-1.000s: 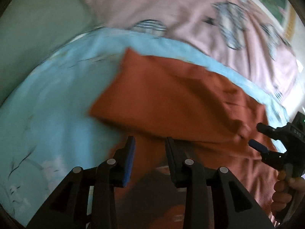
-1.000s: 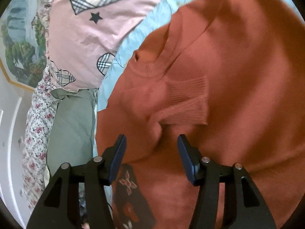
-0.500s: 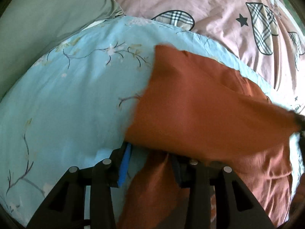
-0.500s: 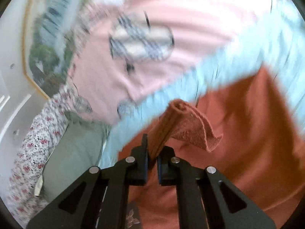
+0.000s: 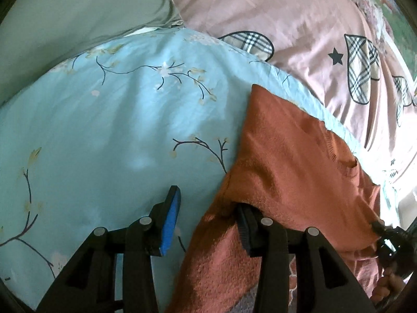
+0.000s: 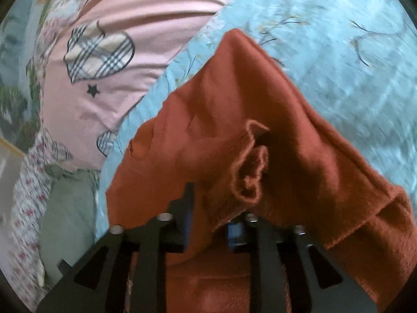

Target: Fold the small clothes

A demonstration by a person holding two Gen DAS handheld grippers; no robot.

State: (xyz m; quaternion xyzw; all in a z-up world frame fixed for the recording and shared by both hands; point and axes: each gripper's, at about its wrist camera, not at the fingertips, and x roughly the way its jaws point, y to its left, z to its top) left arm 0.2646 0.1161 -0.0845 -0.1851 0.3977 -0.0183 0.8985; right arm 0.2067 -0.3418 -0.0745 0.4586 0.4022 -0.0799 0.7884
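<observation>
Right gripper (image 6: 212,224) is being opened, rust-orange knit sweater (image 6: 260,130) draped between its jaws; left gripper (image 5: 208,224) is parted, sweater at three o'clock.

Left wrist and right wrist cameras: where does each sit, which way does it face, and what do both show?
Left wrist: on the left gripper, looking down along open fingers at the rust-orange sweater on the light-blue floral sheet; a hand shows at lower right.
Right wrist: on the right gripper, jaws opening, sweater cloth draped between them; no hand visible.
Shared: sweater, sheet, pink plaid-heart bedding.
</observation>
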